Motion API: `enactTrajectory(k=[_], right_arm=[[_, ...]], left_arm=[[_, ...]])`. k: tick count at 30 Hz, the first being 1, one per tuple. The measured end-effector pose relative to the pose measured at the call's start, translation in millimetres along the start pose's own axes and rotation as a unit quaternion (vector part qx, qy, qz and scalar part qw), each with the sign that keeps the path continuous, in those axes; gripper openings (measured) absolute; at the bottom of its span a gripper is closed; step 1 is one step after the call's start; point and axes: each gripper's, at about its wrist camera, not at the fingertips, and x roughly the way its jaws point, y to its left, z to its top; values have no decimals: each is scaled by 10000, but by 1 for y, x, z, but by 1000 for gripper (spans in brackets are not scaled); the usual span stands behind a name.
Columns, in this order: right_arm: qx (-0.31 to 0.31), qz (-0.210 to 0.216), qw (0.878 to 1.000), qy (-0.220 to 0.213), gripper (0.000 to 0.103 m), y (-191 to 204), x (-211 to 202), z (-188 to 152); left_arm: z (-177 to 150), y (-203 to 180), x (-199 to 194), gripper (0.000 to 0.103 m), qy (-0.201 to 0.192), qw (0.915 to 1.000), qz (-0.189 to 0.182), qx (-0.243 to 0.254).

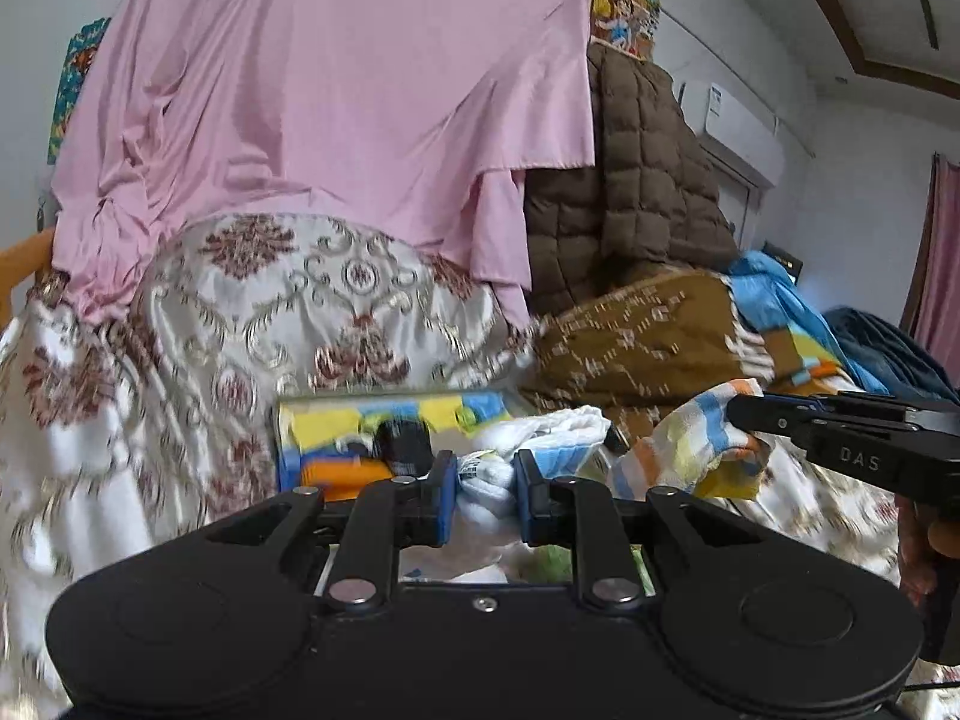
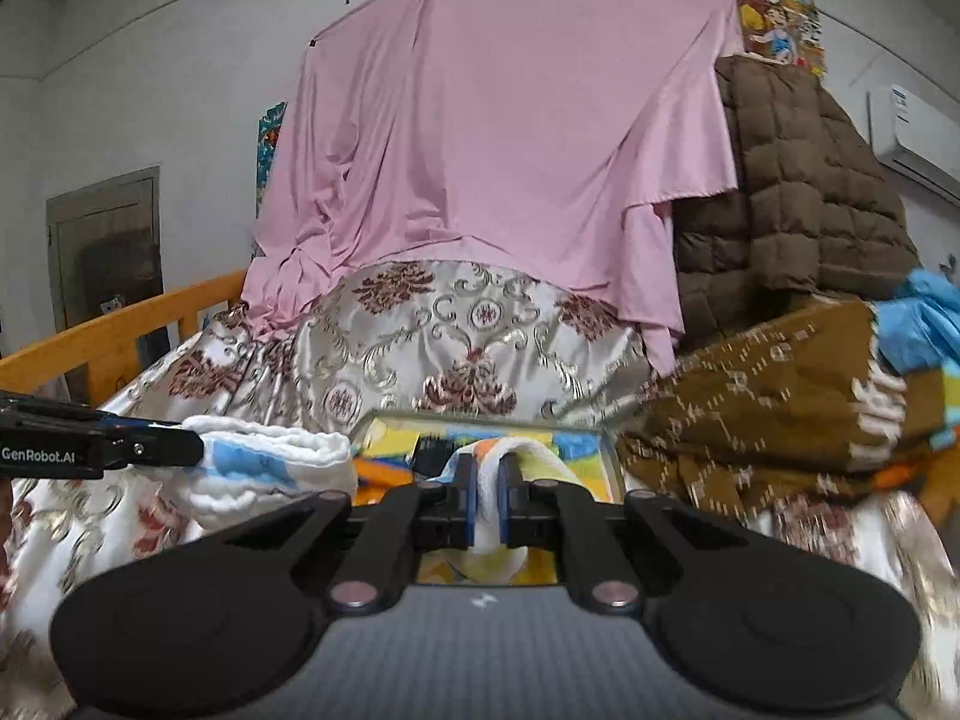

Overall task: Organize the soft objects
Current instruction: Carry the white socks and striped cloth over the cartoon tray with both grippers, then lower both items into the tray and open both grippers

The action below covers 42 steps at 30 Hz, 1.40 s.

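Now both claws hold one soft towel between them. The left claw [image 1: 485, 495] has its blue pads nearly closed on a bunched white end of the towel [image 1: 543, 432], pinched right between the fingertips. The right claw [image 2: 487, 501] is shut almost fully on the other end, a thin fold of white cloth with orange and yellow print rising just ahead of its pads.

From the left claw, the towel runs off to the right, where the right claw comes in from the side with the striped end in its tips. From the right claw, the cloth stretches away to the left, toward the left claw at the edge of the view. So the towel's long axis lies across, claw to claw, with the middle sagging a little between them.

Just ahead of and below both claws lies a bin [image 2: 606, 450] with bright yellow, blue and orange cloth in it, resting on a patterned bedspread [image 2: 420, 330]. A brown blanket [image 2: 750, 408] sits to the right of the right claw.

Neither claw is nearer the bin; it lies straight ahead of the pair. My guess is the towel goes forward and down into it, both ends moving together.
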Motion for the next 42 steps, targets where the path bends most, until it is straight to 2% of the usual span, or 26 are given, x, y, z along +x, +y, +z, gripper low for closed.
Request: enactTrajectory(k=[4, 8, 12, 16, 20, 24, 29, 42], right_arm=[[-18, 24, 10000, 12, 8, -9, 54, 25], [-203, 18, 9998, 87, 8, -18, 126, 41], [-217, -99, 9996, 173, 8, -33, 201, 44], [-97, -280, 9978, 594, 8, -53, 267, 38], [98, -383, 9932, 1099, 8, -69, 313, 28], [-27, -416, 9879, 1497, 8, -76, 335, 13], [-168, -359, 9830, 1791, 8, -79, 339, 0], [-205, -488, 9835, 1729, 12, -81, 324, -10]], left_arm=[[22, 16, 52, 21, -115, 9998, 32, 127], [39, 37, 128, 21, -162, 9997, 87, 132], [46, 52, 204, 21, -158, 9998, 120, -97], [46, 54, 271, 21, 94, 9998, 76, -168], [39, 52, 313, 21, 406, 9991, 53, -115], [27, 50, 333, 21, 730, 9973, 33, 0], [12, 52, 342, 22, 962, 9954, 16, -4], [1, 46, 334, 23, 1024, 9946, 126, -48]])
